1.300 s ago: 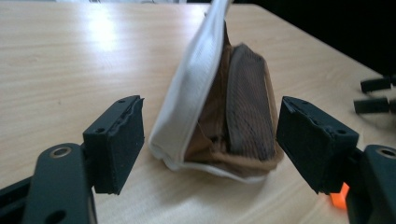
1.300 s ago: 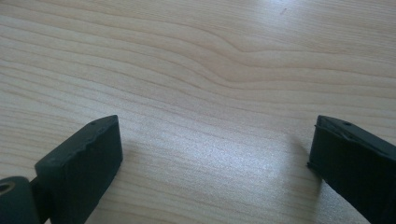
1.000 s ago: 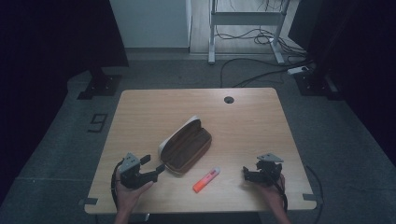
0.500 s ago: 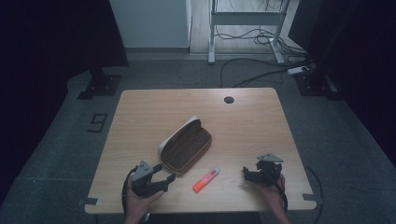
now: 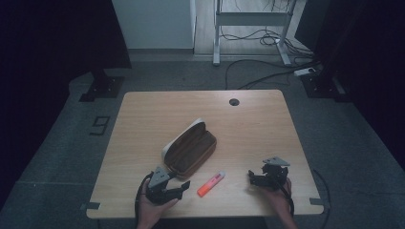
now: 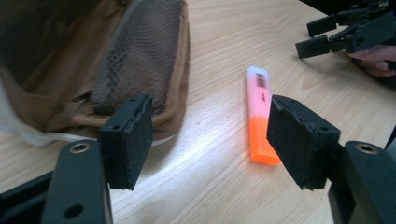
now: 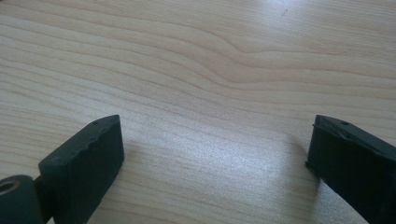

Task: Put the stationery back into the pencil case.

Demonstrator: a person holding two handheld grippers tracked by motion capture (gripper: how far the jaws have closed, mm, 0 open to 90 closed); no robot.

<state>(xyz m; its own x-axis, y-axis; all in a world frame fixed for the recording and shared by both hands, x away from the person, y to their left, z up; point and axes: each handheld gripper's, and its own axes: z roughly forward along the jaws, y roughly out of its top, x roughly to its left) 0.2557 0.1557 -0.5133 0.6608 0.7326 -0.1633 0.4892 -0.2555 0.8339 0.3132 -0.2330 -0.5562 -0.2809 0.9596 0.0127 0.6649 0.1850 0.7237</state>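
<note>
- Near the front edge of the tabletop (image 5: 143, 114), the left gripper (image 5: 181, 187) lies low over the wood, pointing toward the marker (image 5: 211, 183).
- Its jaws stand wide apart with nothing pressed between them; they have just been closing a little, and the marker lies ahead of them, not yet between the pads.
- From the left gripper view, the marker (image 6: 259, 119) lies flat on the wood, its orange end toward the gripper (image 6: 210, 135) and its pale pink end pointing away.
- Just beside the marker sits an open brown case (image 5: 190, 149), its white-edged lid raised on the far side; the two are close but apart.
- At the front right of the tabletop, the right gripper (image 5: 253, 177) is held low in a hand (image 5: 279, 200), well apart from the marker.
- Seen in the right gripper view, its jaws are spread wide over bare wood (image 7: 196, 70), holding nothing.
</note>
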